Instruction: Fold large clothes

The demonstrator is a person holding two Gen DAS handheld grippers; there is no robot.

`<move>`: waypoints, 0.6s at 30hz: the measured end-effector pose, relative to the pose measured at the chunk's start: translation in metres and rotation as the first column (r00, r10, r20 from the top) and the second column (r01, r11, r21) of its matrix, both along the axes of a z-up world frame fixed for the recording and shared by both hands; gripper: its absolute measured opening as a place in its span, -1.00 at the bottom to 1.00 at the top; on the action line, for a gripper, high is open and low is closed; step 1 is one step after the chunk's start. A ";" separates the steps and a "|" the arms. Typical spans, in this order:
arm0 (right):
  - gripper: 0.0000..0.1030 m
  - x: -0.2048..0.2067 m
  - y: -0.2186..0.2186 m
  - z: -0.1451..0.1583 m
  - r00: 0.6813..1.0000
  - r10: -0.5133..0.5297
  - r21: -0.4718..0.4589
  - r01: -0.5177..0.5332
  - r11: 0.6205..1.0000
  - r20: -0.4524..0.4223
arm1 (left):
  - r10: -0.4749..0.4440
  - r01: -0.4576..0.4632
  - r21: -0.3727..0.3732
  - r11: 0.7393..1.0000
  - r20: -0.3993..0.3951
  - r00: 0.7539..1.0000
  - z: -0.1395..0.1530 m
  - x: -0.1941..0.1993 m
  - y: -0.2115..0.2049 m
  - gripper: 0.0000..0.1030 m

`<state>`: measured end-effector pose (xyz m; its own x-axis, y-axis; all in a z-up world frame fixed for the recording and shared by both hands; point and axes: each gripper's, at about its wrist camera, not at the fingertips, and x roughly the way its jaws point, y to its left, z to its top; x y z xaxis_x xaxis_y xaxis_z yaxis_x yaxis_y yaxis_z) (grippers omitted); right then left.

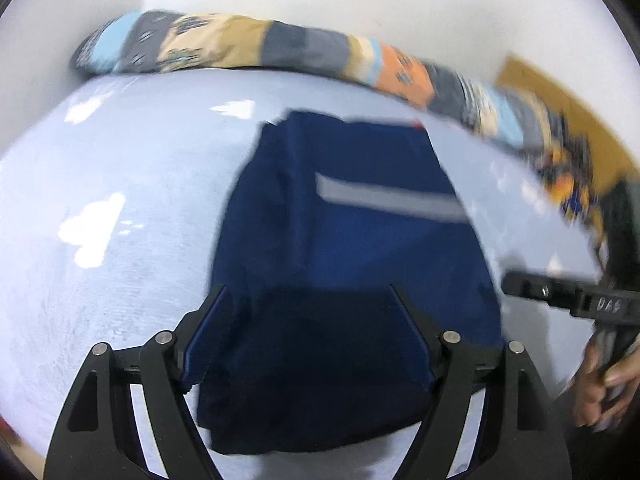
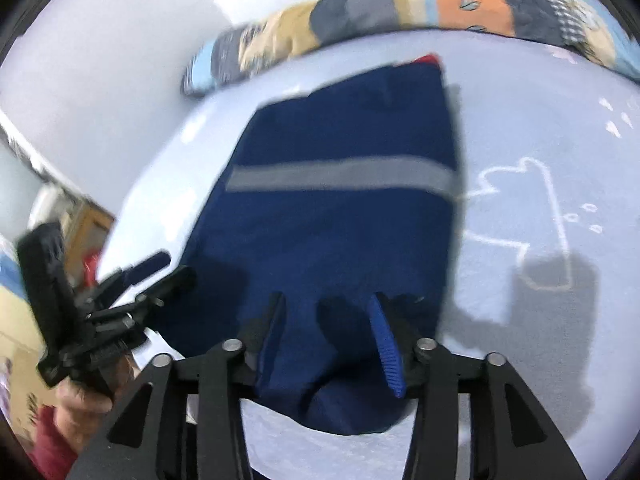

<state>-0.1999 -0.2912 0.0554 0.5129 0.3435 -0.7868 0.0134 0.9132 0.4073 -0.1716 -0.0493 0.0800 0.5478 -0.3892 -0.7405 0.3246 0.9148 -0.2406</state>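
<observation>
A dark blue garment [image 1: 344, 248] with a grey reflective stripe lies folded on the light blue bed sheet [image 1: 132, 208]; it also shows in the right wrist view [image 2: 340, 224]. My left gripper [image 1: 308, 292] is open, its jaws wide apart over the garment's near edge. My right gripper [image 2: 326, 300] is open over the garment's near end, holding nothing. The right gripper appears at the right edge of the left wrist view [image 1: 560, 296]; the left gripper appears at the left of the right wrist view [image 2: 120, 300].
A rolled patchwork quilt [image 1: 248, 46] lies along the far edge of the bed against the white wall; it also shows in the right wrist view [image 2: 440, 4]. A wooden piece of furniture [image 1: 568, 96] stands at the right. The sheet [image 2: 540, 200] carries white cartoon outlines.
</observation>
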 end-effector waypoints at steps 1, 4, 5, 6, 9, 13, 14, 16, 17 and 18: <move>0.07 -0.001 -0.011 0.001 1.000 -0.023 0.013 0.023 1.000 0.009 | 0.036 -0.037 -0.042 0.998 -0.028 0.999 -0.001 0.007 0.013 0.52; 0.17 0.000 -0.039 -0.006 0.998 -0.070 0.028 0.070 0.997 -0.005 | 0.102 -0.135 -0.177 0.975 -0.183 0.978 -0.018 0.033 0.048 0.52; 0.17 0.000 -0.048 -0.011 0.996 -0.084 0.046 0.084 0.995 -0.015 | 0.099 -0.149 -0.210 0.966 -0.234 0.967 -0.024 0.040 0.054 0.52; 0.17 -0.002 -0.051 -0.015 0.996 -0.086 0.073 0.087 0.994 -0.021 | 0.089 -0.161 -0.245 0.956 -0.281 0.955 -0.031 0.046 0.059 0.52; 0.17 0.003 -0.060 -0.034 0.996 -0.075 0.149 0.081 0.986 -0.049 | 0.031 -0.166 -0.328 0.930 -0.380 0.925 -0.049 0.065 0.066 0.52; 0.18 0.009 -0.064 -0.056 0.996 -0.046 0.234 0.064 0.970 -0.078 | -0.065 -0.127 -0.384 0.914 -0.449 0.891 -0.066 0.084 0.060 0.53; 0.20 0.012 -0.064 -0.059 0.996 -0.038 0.250 0.058 0.966 -0.085 | -0.080 -0.121 -0.386 0.914 -0.465 0.882 -0.069 0.088 0.058 0.53; 0.28 0.014 -0.066 -0.067 0.995 -0.024 0.270 0.050 0.962 -0.099 | -0.123 -0.109 -0.419 0.901 -0.488 0.864 -0.077 0.094 0.057 0.62; 0.34 0.015 -0.068 -0.069 0.995 -0.019 0.291 0.048 0.955 -0.099 | -0.138 -0.107 -0.437 0.893 -0.492 0.860 -0.079 0.098 0.056 0.62; 0.35 0.017 -0.070 -0.071 0.995 -0.015 0.314 0.046 0.948 -0.101 | -0.154 -0.102 -0.452 0.886 -0.494 0.856 -0.079 0.099 0.055 0.62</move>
